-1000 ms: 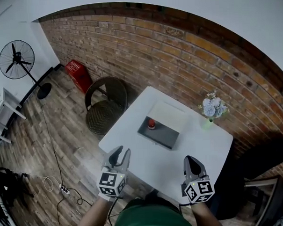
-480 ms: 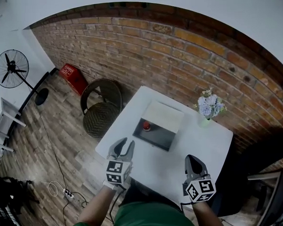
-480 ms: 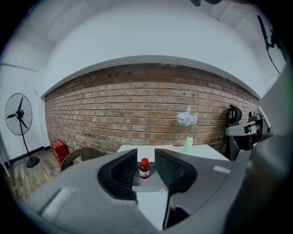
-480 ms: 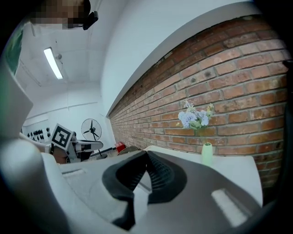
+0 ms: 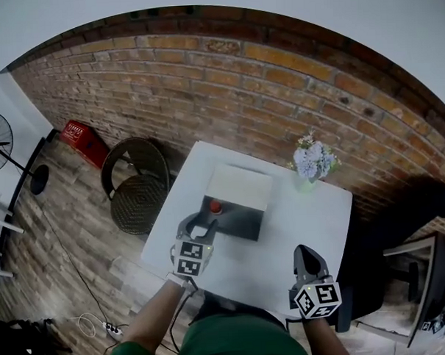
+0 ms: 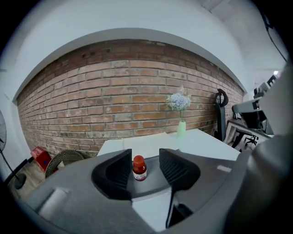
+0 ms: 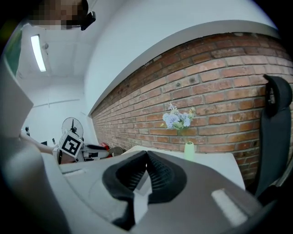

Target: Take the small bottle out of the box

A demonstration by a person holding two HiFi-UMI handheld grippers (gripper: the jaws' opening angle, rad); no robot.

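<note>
While upright in the box (image 5: 239,222), small bottle (image 6: 139,168): red cap, white label, dark red inside.
Left gripper (image 5: 200,227) has its 2 jaws opening, empty; right gripper (image 7: 146,171) pinched closed.

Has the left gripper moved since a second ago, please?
Yes: left gripper advanced over the table's near edge toward the box; jaws opening, small bottle ahead, not between them.

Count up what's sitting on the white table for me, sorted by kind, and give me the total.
Small bottle: 1
Box: 1
Vase of flowers: 1
Total: 3
</note>
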